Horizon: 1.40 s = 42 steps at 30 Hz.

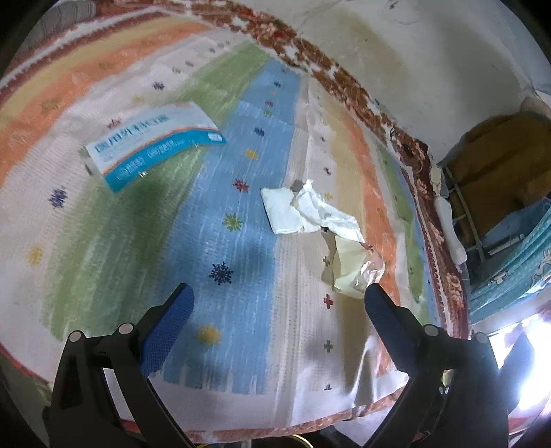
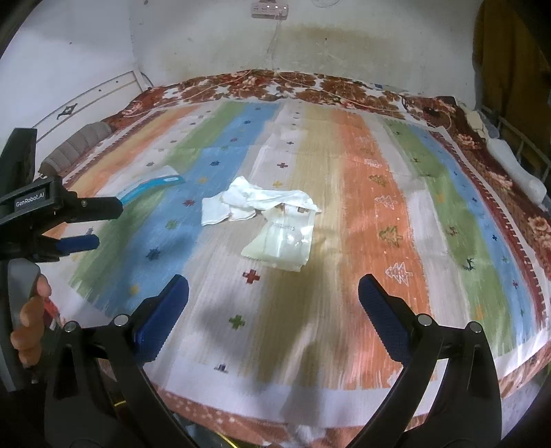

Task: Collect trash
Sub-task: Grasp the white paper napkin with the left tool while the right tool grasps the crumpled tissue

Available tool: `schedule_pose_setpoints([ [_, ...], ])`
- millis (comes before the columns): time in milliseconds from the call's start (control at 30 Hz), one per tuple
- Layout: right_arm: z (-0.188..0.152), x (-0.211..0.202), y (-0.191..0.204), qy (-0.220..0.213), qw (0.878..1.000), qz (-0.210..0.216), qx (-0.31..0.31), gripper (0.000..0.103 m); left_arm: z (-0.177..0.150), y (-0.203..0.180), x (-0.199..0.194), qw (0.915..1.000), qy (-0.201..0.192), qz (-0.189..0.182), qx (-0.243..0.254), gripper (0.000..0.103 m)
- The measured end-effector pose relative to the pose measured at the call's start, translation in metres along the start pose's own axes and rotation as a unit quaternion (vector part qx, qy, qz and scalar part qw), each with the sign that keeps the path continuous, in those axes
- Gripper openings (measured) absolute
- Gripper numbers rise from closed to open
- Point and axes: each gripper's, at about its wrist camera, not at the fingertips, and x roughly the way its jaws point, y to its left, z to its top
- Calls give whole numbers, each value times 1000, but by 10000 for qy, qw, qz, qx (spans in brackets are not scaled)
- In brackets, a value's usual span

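Note:
Trash lies on a striped bed cover (image 2: 372, 213). A crumpled white tissue (image 2: 237, 203) and a pale plastic wrapper (image 2: 282, 244) lie together mid-bed; they also show in the left wrist view, tissue (image 1: 292, 210), wrapper (image 1: 351, 265). A blue and white mask box (image 1: 151, 144) lies further left, seen small in the right wrist view (image 2: 151, 187). My left gripper (image 1: 279, 299) is open and empty above the cover, its right fingertip near the wrapper. My right gripper (image 2: 273, 293) is open and empty, short of the wrapper. The left gripper (image 2: 93, 224) shows at the right view's left edge.
A stained white wall (image 2: 310, 38) with a power strip (image 2: 270, 8) backs the bed. A grey pillow (image 2: 75, 144) lies at the head. A metal bed rail (image 2: 523, 144) and brown cloth (image 1: 502, 151) stand at the right side.

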Motion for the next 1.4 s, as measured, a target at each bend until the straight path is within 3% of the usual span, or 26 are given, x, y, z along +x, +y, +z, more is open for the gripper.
schedule_pose_setpoints([
  [167, 12, 18, 5, 9, 9997, -89, -218, 94, 11, 2, 20, 9997, 73, 181, 112, 97],
  [333, 24, 38, 9, 70, 9991, -144, -393, 94, 27, 5, 35, 10000, 39, 31, -41, 95],
  [600, 44, 75, 25, 123, 9942, -360, -1004, 94, 42, 8, 63, 9998, 154, -135, -25, 80],
  [833, 62, 110, 46, 647, 9845, -550, -1538, 93, 54, 15, 80, 9994, 194, -268, -127, 69],
  [967, 67, 131, 58, 838, 9753, -753, -1902, 93, 56, 25, 80, 9996, 72, -162, -240, 64],
  [1200, 78, 157, 68, 1080, 9649, -1005, -2173, 88, 60, 34, 91, 9987, 264, -381, -206, 64],
  [1400, 85, 178, 61, 1397, 9588, -1184, -2174, 71, 61, 37, 96, 9986, 220, -433, -193, 64],
])
